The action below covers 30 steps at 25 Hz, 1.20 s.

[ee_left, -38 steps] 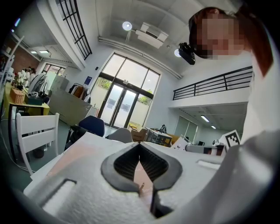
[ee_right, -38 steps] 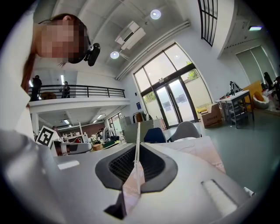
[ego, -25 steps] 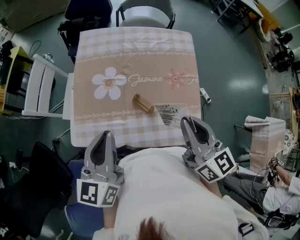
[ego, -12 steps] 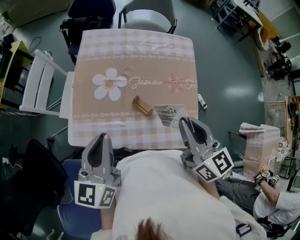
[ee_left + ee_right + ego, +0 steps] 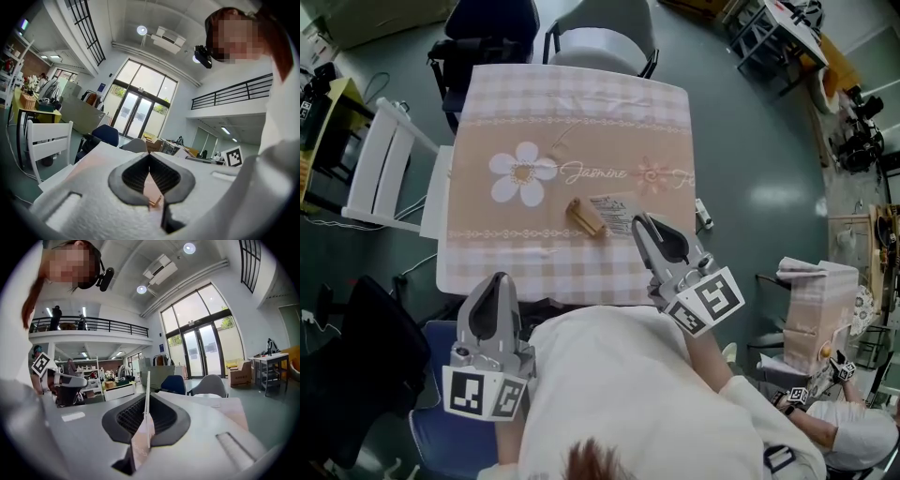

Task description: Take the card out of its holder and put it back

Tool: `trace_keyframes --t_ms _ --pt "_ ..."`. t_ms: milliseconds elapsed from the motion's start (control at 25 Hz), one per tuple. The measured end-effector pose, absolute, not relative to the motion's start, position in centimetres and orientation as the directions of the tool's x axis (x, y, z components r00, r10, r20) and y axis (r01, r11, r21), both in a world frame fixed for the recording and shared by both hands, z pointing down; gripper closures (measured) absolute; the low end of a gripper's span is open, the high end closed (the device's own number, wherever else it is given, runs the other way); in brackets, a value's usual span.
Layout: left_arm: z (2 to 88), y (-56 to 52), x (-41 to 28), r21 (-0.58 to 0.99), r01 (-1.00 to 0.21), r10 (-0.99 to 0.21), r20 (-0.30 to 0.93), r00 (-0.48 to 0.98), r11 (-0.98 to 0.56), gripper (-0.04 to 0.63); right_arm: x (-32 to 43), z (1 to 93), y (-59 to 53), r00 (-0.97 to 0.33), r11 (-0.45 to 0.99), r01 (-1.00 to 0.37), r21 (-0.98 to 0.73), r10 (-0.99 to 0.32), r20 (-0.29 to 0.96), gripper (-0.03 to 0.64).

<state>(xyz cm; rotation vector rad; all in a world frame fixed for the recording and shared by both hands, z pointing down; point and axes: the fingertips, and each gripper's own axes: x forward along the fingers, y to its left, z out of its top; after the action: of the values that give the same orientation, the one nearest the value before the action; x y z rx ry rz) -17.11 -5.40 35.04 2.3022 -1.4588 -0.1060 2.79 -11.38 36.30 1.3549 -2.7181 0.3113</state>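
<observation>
Your right gripper (image 5: 645, 230) has its jaws clenched on the card (image 5: 613, 207), a thin white sheet with dark print. In the right gripper view it stands edge-on between the jaws and juts out past their tips. The small wooden holder (image 5: 586, 217) lies on the table (image 5: 572, 103) just left of those tips, beside the card. Your left gripper (image 5: 497, 286) hangs short of the table's near edge, jaws pressed together on nothing.
</observation>
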Motion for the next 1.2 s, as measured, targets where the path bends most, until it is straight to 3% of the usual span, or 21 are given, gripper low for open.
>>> trace_keyframes --t_ms 1200 --pt "34.6 -5.9 -17.3 0.359 -0.862 -0.882 0.176 0.438 -0.356 0.595 0.8 45.5 -15.1 -0.643 0.648 -0.752 -0.119 -0.682 0.349 0.600"
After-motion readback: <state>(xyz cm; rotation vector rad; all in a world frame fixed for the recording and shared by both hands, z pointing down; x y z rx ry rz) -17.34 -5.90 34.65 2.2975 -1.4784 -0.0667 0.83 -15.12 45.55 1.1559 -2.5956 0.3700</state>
